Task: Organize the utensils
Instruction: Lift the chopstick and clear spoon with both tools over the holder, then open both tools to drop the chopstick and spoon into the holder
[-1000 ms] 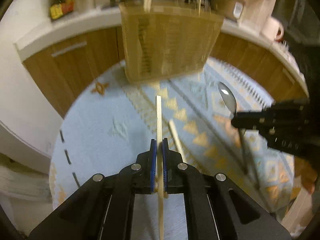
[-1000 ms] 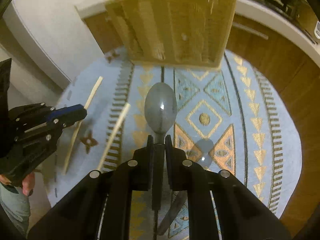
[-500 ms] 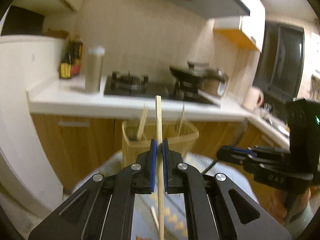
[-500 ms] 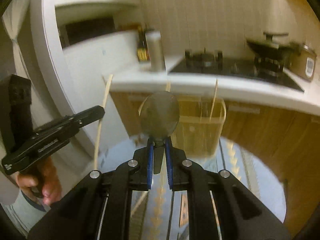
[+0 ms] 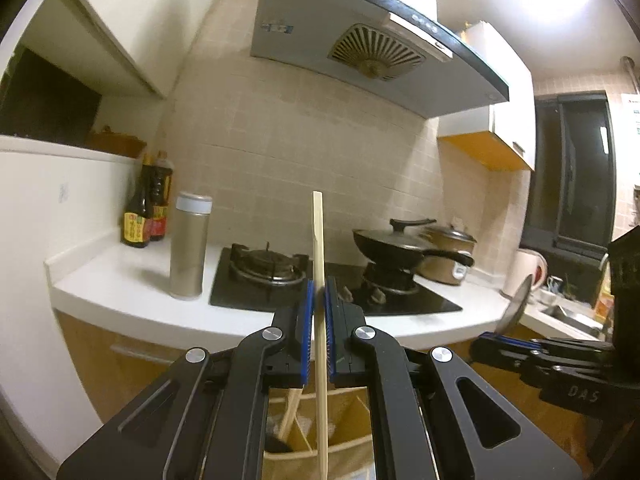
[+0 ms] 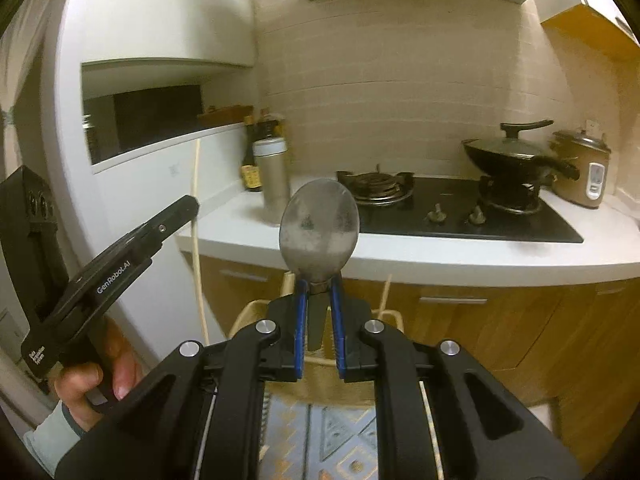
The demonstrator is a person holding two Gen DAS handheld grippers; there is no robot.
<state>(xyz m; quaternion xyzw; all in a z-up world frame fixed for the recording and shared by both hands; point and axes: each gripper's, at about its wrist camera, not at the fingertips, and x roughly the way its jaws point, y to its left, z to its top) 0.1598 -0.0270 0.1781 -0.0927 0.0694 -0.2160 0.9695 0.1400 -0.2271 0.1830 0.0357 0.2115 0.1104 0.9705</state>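
My left gripper (image 5: 319,292) is shut on a wooden chopstick (image 5: 318,240) and holds it upright, tip up. Below it stands a woven utensil basket (image 5: 352,440) with other chopsticks inside. My right gripper (image 6: 319,286) is shut on the neck of a metal spoon (image 6: 319,230), bowl up. The basket (image 6: 256,316) shows behind the right gripper, mostly hidden. The left gripper (image 6: 188,206) with its chopstick (image 6: 196,168) appears at the left of the right wrist view. The right gripper (image 5: 496,342) and spoon (image 5: 518,300) appear at the right of the left wrist view.
A white counter (image 5: 132,292) carries a gas hob (image 5: 264,272), a lidded pan (image 5: 392,246), a rice cooker (image 5: 452,264), a steel flask (image 5: 188,244) and sauce bottles (image 5: 144,216). Wooden cabinets (image 6: 500,320) lie below. A patterned cloth (image 6: 320,440) covers the table.
Both grippers have lifted their utensils off the patterned cloth and tilted from pointing down to pointing level, with the utensils standing upright. The basket now sits low under them.
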